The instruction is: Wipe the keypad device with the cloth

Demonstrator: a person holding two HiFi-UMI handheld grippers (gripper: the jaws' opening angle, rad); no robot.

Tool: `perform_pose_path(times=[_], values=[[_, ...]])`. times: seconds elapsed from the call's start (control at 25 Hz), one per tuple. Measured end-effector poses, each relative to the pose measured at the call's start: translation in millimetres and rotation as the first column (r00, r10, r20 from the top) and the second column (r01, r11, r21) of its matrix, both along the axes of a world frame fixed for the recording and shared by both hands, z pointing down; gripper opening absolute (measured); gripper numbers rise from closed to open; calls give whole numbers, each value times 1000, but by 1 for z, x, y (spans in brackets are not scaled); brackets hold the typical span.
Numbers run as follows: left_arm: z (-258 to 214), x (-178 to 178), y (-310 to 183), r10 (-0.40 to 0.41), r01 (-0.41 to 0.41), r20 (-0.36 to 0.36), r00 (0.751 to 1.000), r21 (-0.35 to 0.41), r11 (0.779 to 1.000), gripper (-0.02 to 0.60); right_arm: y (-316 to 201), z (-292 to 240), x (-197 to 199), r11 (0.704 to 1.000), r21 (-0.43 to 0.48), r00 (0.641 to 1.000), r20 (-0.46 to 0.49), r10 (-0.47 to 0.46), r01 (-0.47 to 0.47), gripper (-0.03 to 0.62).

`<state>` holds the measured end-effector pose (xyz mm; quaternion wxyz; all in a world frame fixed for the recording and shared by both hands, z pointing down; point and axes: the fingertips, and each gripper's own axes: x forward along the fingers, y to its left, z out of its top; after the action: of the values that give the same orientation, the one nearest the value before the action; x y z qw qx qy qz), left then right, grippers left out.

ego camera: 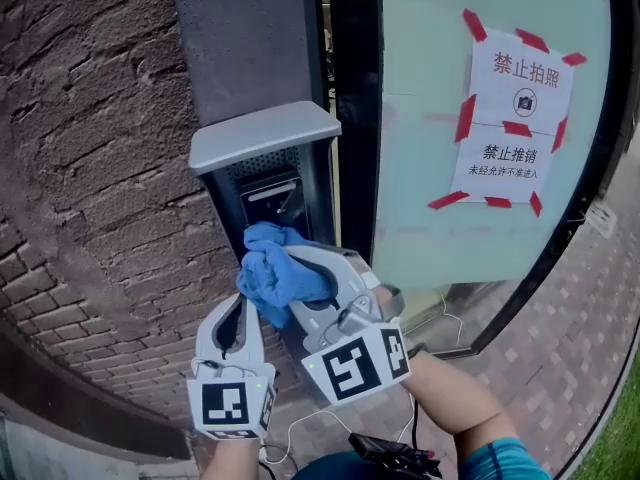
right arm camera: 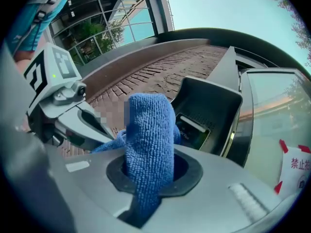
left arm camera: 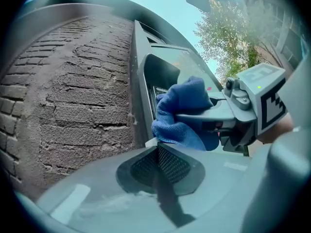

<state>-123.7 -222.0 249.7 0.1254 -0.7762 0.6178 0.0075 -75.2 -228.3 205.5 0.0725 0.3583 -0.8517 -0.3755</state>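
1. Keypad device (ego camera: 272, 196): dark panel set in a grey pillar under a grey metal hood (ego camera: 265, 136). A brick wall (ego camera: 90, 168) lies to its left and a glass door (ego camera: 420, 168) to its right.
2. Cloth (ego camera: 283, 268): blue microfibre, bunched. In the head view it sits just below the device's screen and covers the lower part of the panel. Whether it actually presses on the panel cannot be told.
3. Right gripper (ego camera: 300, 286): clenched on the cloth. In the right gripper view a thick fold of the cloth (right arm camera: 148, 140) stands up between the jaws, with the device (right arm camera: 197, 130) just behind it. Its marker cube (ego camera: 357, 365) faces up.
4. Left gripper (ego camera: 240, 303): jaws pressed together, with nothing between them. It is held just left of and below the cloth, with its tip near the cloth. Its own view shows the meshed pads meeting (left arm camera: 158, 152), and the right gripper (left arm camera: 204, 120) with the cloth (left arm camera: 187, 110) beyond them.
5. Paper sign (ego camera: 510, 118): white, fixed to the glass with red tape, well right of the device.
6. Person's arm (ego camera: 455, 393): bare, behind the right gripper.
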Motion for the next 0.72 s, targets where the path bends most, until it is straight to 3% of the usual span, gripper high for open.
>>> perform_pose_path(times=[0.32,0.4,0.56,0.72], values=[[7,3,-1,3,-3,11,1000,-8,1000,6,-1,29,9,993,-117,997,-78,-20,10,46],[3,4,1,5,-5,6,1000,-7,1000,6,1,13,18,996,-87,999,-44,2,-6,46],[-3,5,2,7,-7,-3,1000,4,1000,6,-1,-55,40,996,70,992,117,50,-58,46],[-4,9,3,16,-16,-4,1000,9,1000,6,-15,-63,46,993,52,987,135,93,-101,46]])
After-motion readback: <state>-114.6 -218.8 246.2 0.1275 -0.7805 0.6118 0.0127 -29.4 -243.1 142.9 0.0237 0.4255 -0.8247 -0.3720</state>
